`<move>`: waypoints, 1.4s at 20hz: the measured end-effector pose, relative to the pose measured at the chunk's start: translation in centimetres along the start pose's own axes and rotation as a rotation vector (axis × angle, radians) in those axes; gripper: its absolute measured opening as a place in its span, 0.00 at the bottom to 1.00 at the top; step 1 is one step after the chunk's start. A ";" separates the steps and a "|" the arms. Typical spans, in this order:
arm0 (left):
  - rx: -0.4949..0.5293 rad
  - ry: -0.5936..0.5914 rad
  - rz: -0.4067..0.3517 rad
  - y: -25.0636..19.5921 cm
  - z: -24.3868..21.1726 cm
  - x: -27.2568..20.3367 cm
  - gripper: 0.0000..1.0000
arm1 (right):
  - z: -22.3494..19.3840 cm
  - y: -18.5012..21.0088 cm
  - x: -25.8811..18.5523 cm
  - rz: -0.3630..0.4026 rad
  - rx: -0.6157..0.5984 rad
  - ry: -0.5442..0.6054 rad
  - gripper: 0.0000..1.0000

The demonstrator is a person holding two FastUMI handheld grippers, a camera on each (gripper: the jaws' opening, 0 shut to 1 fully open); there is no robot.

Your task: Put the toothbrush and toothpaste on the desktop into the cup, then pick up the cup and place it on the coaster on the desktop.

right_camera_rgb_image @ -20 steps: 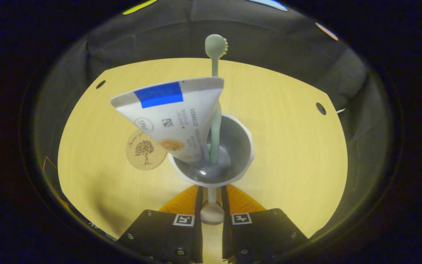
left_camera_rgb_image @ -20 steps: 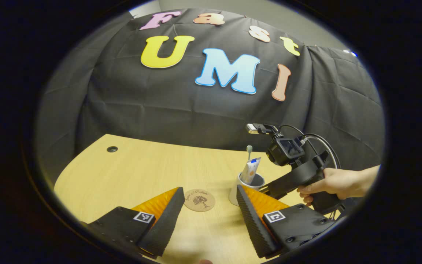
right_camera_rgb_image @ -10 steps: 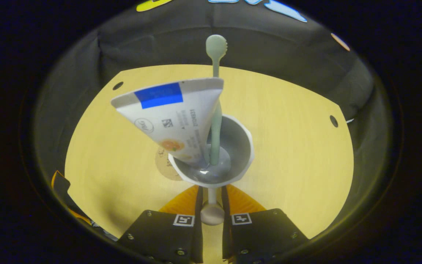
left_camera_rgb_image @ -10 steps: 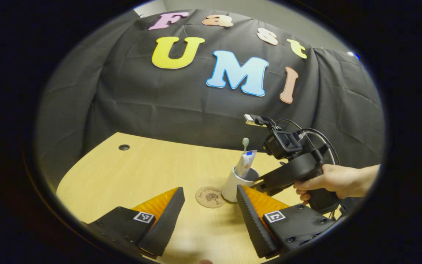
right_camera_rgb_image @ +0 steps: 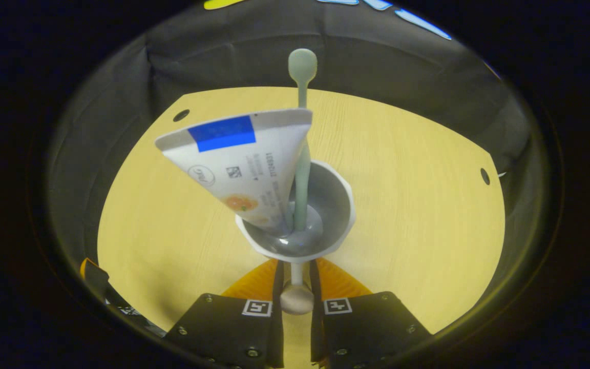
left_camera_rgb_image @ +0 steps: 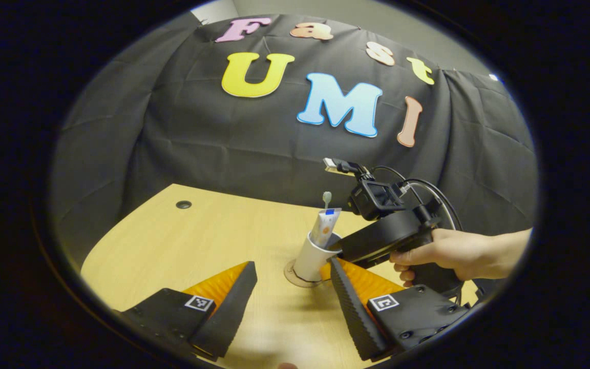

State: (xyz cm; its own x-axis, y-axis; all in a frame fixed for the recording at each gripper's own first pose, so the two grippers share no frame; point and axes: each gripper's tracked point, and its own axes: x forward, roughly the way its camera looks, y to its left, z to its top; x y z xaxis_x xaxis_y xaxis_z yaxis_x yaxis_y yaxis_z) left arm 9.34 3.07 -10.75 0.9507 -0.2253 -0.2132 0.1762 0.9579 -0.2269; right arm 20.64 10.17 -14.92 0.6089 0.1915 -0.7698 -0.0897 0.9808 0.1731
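- The left gripper (left_camera_rgb_image: 289, 287) hovers over the pale wood-grain desk (left_camera_rgb_image: 182, 246), its ribbed black-and-orange jaws spread wide and empty.
- The white faceted cup (left_camera_rgb_image: 309, 259) sits over the round cork coaster (left_camera_rgb_image: 291, 272), tilted; toothpaste tube (left_camera_rgb_image: 322, 227) and sage toothbrush (left_camera_rgb_image: 327, 197) stand inside.
- The right gripper (right_camera_rgb_image: 295, 287), in a hand (left_camera_rgb_image: 436, 254), pinches the cup's handle (right_camera_rgb_image: 296, 297).

Cup (left_camera_rgb_image: 309, 260) stands on coaster (left_camera_rgb_image: 291, 273), mid tabletop (left_camera_rgb_image: 182, 246), tilted slightly. Toothbrush (right_camera_rgb_image: 301, 138) and toothpaste (right_camera_rgb_image: 241, 159) stand in cup, toothpaste left of toothbrush. Right claw (right_camera_rgb_image: 295, 287) sits behind cup handle; left claw (left_camera_rgb_image: 290, 302) nearer, apart from the cup.
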 end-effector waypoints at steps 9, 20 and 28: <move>0.012 -0.005 0.001 0.8 0.7 0.0 0.94 | -0.1 -0.2 -0.1 -0.005 0.006 0.009 0.25; 0.027 -0.025 0.002 0.3 1.5 -0.2 0.94 | 1.5 -1.0 -3.9 0.023 0.026 -0.082 0.43; 0.046 -0.052 -0.027 -2.4 3.0 0.5 0.94 | 1.1 -4.0 -11.0 0.033 0.104 -0.229 0.75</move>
State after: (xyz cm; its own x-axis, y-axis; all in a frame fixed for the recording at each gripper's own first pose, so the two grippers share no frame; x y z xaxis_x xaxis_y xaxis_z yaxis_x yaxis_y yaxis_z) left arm 10.12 1.20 -7.45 0.9573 -0.2426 -0.1574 0.2122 0.9590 -0.1878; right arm 15.15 4.11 -6.54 0.7710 0.1987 -0.6050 -0.0381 0.9628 0.2677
